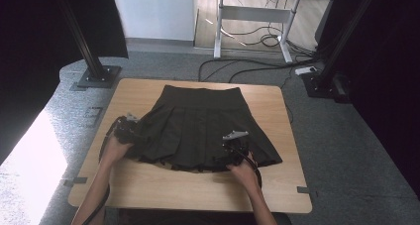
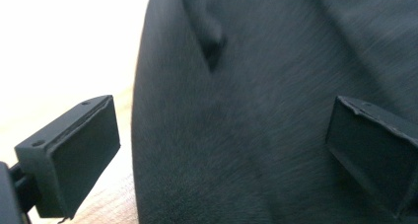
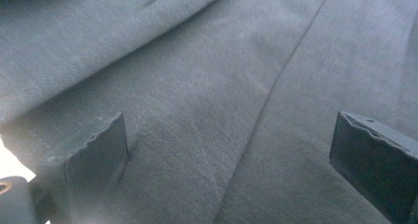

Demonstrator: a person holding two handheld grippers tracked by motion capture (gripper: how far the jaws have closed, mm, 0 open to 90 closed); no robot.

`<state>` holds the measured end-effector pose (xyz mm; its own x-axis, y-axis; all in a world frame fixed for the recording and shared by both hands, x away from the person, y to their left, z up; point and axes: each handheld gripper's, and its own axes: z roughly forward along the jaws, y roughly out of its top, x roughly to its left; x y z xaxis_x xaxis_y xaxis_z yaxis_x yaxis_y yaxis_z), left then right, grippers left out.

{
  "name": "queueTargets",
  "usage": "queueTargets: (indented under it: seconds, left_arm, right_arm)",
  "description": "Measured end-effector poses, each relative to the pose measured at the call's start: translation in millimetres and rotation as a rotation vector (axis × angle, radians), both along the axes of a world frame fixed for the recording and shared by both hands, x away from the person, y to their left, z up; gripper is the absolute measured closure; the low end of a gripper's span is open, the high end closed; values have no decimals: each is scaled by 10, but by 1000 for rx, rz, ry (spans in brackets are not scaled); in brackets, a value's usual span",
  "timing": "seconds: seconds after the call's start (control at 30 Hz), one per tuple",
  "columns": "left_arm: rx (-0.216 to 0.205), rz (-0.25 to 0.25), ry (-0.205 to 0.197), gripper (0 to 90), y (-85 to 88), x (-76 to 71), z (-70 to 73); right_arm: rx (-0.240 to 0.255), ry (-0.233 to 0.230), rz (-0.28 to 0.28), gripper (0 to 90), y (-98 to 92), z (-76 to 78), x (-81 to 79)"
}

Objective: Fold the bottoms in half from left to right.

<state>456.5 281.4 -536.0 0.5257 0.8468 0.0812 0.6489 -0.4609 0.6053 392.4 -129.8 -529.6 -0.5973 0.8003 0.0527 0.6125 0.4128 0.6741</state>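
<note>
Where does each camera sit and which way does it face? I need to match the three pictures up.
High view: above the person's side, facing forward and down on the table and skirt; both forearms, left gripper, right gripper.
Left gripper view: on the left gripper, over the skirt's edge; jaws apart.
Right gripper view: on the right gripper, over cloth; jaws apart.
All share the skirt.

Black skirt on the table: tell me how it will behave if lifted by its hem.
The black skirt lies flat in soft pleats, so it will probably droop and fold. Its matte weave looks grippy rather than slippery. Thin cloth, likely light; both open grippers, left gripper and right gripper, should lift it easily.
</note>
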Motion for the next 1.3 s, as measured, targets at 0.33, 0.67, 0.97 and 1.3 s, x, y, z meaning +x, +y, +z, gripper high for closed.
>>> queueTargets:
  seconds: [0.33, 0.67, 0.97, 1.3]
  left_arm:
    - [-127, 40, -12, 38, 40, -158, -96]
    - [-115, 20, 7, 145, -164, -574, -53]
    - [-119, 1, 1, 136, -432, -1065, -68]
    - [-121, -114, 23, 19, -845, -1507, -92]
  right_arm:
    - [-52, -27, -18, 0, -36, -173, -57]
    - [-54, -27, 6, 0, -257, -180, -152]
    - [-45, -22, 19, 0, -648, -184, -251]
    - [-19, -20, -16, 0, -1162, -197, -199]
